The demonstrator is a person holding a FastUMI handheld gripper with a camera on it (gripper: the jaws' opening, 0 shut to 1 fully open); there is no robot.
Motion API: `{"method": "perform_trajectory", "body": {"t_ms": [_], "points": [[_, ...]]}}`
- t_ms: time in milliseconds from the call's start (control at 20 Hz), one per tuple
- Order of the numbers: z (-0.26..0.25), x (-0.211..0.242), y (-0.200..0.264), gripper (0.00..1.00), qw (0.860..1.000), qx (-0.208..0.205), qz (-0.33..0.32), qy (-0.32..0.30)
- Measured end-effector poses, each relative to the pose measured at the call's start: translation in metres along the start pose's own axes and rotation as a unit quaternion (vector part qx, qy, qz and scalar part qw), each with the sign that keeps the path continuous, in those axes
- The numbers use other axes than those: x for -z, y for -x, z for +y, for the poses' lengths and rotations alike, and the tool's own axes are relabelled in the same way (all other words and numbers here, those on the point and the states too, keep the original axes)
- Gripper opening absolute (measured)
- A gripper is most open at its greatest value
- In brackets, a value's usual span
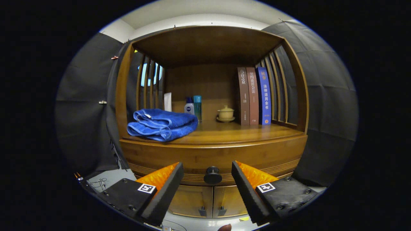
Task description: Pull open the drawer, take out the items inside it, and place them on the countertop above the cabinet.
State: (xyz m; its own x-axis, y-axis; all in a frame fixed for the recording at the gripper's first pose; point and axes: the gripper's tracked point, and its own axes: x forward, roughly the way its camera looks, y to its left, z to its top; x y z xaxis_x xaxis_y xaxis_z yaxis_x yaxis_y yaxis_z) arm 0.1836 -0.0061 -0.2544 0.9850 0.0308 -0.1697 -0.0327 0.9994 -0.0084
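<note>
The claw is spread wide and holds nothing, its two fingers standing either side of the dark round knob on the drawer, which looks fully closed in the wooden cabinet. The knob sits between the fingertips, but just beyond them, so the fingers are lined up for a pinch and have not yet touched it; how much gap is left is hard to judge through the fisheye bend. That centring makes sense, since a straight pull on a single knob should keep the drawer from skewing. The drawer's contents are hidden behind its front, so what must come out cannot be told. Above the drawer, the counter already carries a folded blue towel at its front left corner, two small bottles and a lidded cup towards the back, and three books upright against the right slats. The bare front middle and right of the counter seem the likeliest spots for the items. Below the drawer are two cabinet doors with small handles.
</note>
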Motion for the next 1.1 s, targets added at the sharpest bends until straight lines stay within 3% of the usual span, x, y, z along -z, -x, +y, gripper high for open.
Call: {"method": "perform_trajectory", "body": {"t_ms": [100, 250, 400, 600, 650, 700, 750, 900, 1100], "points": [[-0.004, 0.020, -0.012, 0.97, 1.000, 0.001, 0.025, -0.001], [-0.007, 0.040, -0.021, 0.74, 0.999, 0.010, 0.046, -0.022], [-0.010, 0.042, -0.030, 0.65, 0.999, 0.014, 0.035, -0.023], [-0.019, 0.039, -0.061, 0.65, 0.998, 0.023, 0.048, -0.023], [-0.018, 0.043, -0.042, 0.57, 0.998, 0.019, 0.048, -0.021], [-0.020, 0.043, -0.051, 0.48, 0.999, 0.015, 0.047, -0.017], [-0.018, 0.044, -0.043, 0.48, 0.999, 0.013, 0.050, -0.016], [-0.019, 0.042, -0.036, 0.32, 0.998, 0.012, 0.053, -0.006], [-0.019, 0.046, -0.013, 0.32, 0.998, 0.011, 0.055, -0.018]]}}
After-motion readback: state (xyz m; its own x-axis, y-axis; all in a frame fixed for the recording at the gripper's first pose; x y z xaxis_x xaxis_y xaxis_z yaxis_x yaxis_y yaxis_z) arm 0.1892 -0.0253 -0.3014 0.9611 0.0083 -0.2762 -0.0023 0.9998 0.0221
